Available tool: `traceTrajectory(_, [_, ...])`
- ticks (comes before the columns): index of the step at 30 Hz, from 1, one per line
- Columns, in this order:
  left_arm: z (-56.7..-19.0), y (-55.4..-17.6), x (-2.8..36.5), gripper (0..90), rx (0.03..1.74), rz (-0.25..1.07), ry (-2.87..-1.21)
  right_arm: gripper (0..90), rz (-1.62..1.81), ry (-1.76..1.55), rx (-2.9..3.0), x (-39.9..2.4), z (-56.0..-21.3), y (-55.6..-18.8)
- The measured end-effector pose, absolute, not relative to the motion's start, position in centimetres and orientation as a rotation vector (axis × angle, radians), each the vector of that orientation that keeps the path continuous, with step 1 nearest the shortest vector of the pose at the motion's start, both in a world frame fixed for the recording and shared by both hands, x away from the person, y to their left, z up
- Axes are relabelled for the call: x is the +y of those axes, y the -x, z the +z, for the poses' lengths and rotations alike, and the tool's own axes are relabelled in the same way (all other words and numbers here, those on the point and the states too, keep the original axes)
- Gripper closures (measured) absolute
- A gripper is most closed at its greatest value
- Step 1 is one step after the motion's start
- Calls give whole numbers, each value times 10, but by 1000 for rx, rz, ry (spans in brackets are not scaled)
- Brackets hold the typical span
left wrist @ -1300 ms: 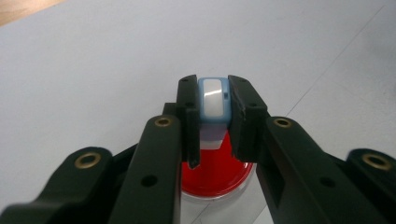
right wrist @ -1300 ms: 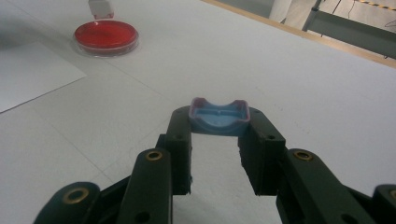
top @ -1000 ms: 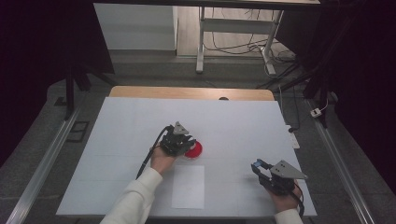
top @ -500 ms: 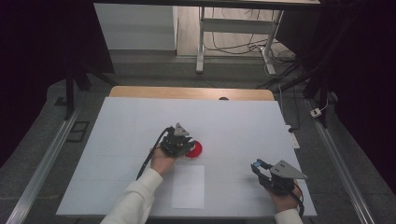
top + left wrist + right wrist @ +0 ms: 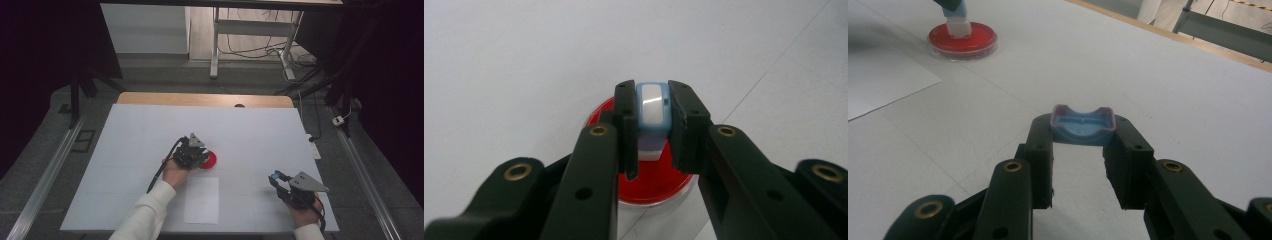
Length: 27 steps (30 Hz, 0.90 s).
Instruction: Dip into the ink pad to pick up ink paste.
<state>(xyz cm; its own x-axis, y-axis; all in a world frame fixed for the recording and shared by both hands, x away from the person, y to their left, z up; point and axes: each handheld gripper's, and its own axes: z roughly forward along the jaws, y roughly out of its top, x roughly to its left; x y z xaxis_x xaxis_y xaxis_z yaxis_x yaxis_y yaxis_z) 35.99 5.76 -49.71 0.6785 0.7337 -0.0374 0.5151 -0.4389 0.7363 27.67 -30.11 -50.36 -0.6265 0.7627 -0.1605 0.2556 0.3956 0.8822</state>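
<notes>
- stamp (image 5: 652,107), small blue-and-white block, looks light and rigid, slick plastic; i'd take it by the flat sides.
- it stands on the red ink pad (image 5: 651,177), pinched in my left tongs (image 5: 653,125), mid-table.
- my right tongs (image 5: 1082,150) pinch its blue cap (image 5: 1082,126), well apart, over the white table (image 5: 150,135).

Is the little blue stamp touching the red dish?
Touching. In the right gripper view the blue stamp, held by the left tool, stands with its white base on the red dish.
</notes>
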Motion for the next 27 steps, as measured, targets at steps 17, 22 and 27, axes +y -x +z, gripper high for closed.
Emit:
traceTrajectory(17, [-498, -359, 47, 758, 946, 429, -2202, 652, 1178, -863, 2103, -299, -504, -277])
traceTrajectory(22, [-498, -360, 48, 758, 945, 427, -2206, 652, 1182, -860, 2106, -299, -504, -277])
traceTrajectory(27, [-498, -360, 48, 757, 946, 423, -2206, 652, 1185, -859, 2105, -299, -504, -277])
